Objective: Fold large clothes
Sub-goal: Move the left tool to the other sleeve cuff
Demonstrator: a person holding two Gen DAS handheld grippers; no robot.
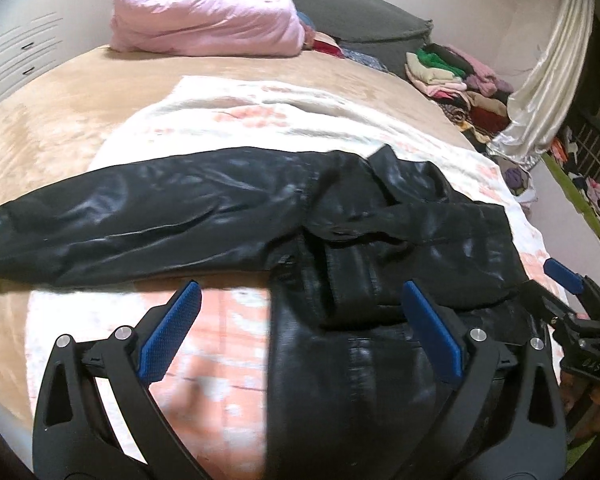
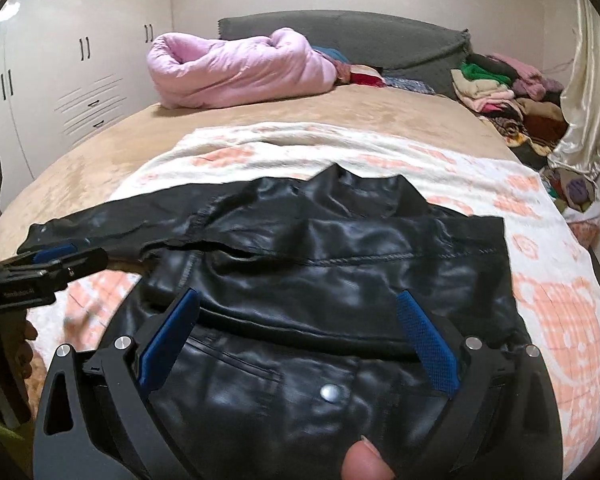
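Left wrist view: a glossy black leather-look jacket (image 1: 340, 216) lies flat on a white spread with peach flower prints (image 1: 228, 120), which covers a tan bed (image 1: 60, 128). Going left to right, one sleeve (image 1: 120, 216) stretches straight out toward nine o'clock, its cuff running off the left edge. The sleeve's long axis runs almost level across the picture. The jacket's body fills the middle and lower right, from about three o'clock down to six o'clock, with the collar (image 1: 384, 168) pointing toward twelve o'clock. The surface is shiny, creased, and shows stitched seams. The left gripper (image 1: 300, 300) hangs over the jacket's lower part with its blue-padded fingers (image 1: 172, 332) spread wide, nothing between them. At four o'clock, the right gripper (image 1: 572, 292) shows at the edge; its finger spacing cannot be told here.

Right wrist view, left to right: white wardrobes (image 2: 80, 80) stand at ten o'clock, and the left gripper (image 2: 56, 256) sits at nine o'clock near the sleeve's cuff (image 2: 48, 236). The jacket's body (image 2: 340, 260) occupies the centre, collar (image 2: 364, 188) toward twelve o'clock, hem toward six, with a pocket slit and a silver snap button (image 2: 329, 393) low down. The right gripper (image 2: 300, 300) hovers above it, fingers (image 2: 428, 348) spread wide and gripping nothing. A fingertip (image 2: 366, 464) shows at six o'clock. A rolled pink quilt (image 2: 240, 72) lies at twelve o'clock against a grey headboard (image 2: 360, 36), and a heap of mixed clothes (image 2: 500, 88) sits at two o'clock beside a cream curtain (image 2: 588, 100).
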